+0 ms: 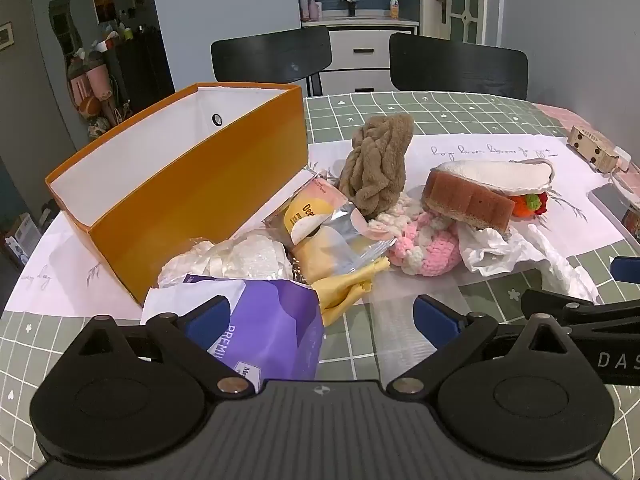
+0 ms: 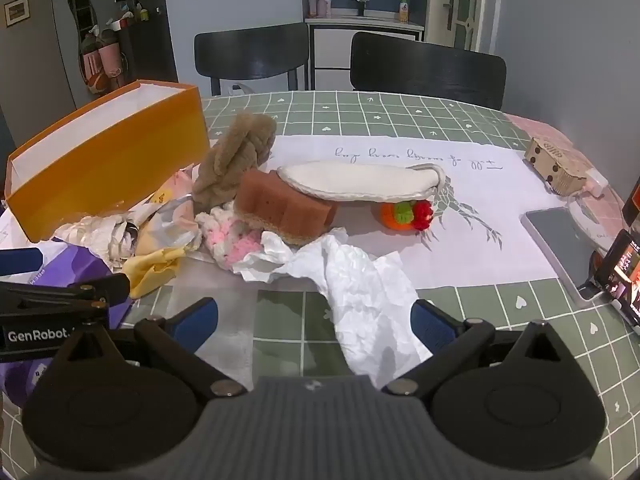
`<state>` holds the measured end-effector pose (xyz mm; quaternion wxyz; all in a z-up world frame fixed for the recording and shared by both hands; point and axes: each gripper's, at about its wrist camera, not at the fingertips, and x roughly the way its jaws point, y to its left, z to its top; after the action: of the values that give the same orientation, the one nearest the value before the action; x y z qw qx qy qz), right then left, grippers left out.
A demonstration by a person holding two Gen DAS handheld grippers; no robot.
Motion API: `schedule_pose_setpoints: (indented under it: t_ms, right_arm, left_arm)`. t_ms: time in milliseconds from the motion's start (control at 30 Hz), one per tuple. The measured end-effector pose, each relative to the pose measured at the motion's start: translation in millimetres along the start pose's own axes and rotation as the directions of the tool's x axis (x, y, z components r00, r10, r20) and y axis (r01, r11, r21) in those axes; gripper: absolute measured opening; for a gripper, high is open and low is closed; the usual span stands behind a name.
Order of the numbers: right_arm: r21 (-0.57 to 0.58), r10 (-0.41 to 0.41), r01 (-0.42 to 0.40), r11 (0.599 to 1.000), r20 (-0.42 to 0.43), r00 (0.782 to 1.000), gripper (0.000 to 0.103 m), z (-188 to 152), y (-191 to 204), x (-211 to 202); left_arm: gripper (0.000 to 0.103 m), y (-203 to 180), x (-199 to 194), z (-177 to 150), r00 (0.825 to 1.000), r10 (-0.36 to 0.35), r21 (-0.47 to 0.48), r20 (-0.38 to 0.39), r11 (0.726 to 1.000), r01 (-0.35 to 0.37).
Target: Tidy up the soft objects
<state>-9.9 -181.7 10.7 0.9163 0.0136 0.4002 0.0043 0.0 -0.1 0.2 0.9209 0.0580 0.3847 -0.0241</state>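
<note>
An open orange box (image 1: 188, 184) (image 2: 100, 160) with a white inside stands at the left. Beside it lies a pile: a brown plush towel (image 1: 378, 164) (image 2: 234, 160), a brown sponge (image 1: 466, 200) (image 2: 286, 206) under a white pad (image 1: 496, 176) (image 2: 360, 182), a pink and white knit piece (image 1: 424, 244) (image 2: 230, 240), an orange and red crochet toy (image 1: 530, 204) (image 2: 408, 216), crumpled white tissue (image 1: 516, 252) (image 2: 352, 276), a yellow cloth (image 1: 348, 288) (image 2: 152, 268), snack packets (image 1: 320, 224) and a purple pack (image 1: 272, 324). My left gripper (image 1: 320, 320) is open over the purple pack. My right gripper (image 2: 314, 324) is open over the tissue.
A round table with a green checked cloth (image 2: 400, 112) and a white paper sheet (image 2: 460, 216). Two black chairs (image 2: 428, 66) stand behind it. At the right lie a cardboard box (image 2: 554, 164), a grey phone (image 2: 560, 240) and a lit screen (image 2: 624, 276).
</note>
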Motion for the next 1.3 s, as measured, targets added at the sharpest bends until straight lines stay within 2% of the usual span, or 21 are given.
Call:
schedule_pose_setpoints:
  t_ms: [1300]
  right_arm:
    - [-0.002, 0.003, -0.003, 1.000, -0.001, 1.000, 0.100, 0.4, 0.5, 1.0]
  left_arm:
    - [0.103, 1.0, -4.9, -2.2, 1.000, 0.009, -0.005, 0.014, 1.000, -0.009]
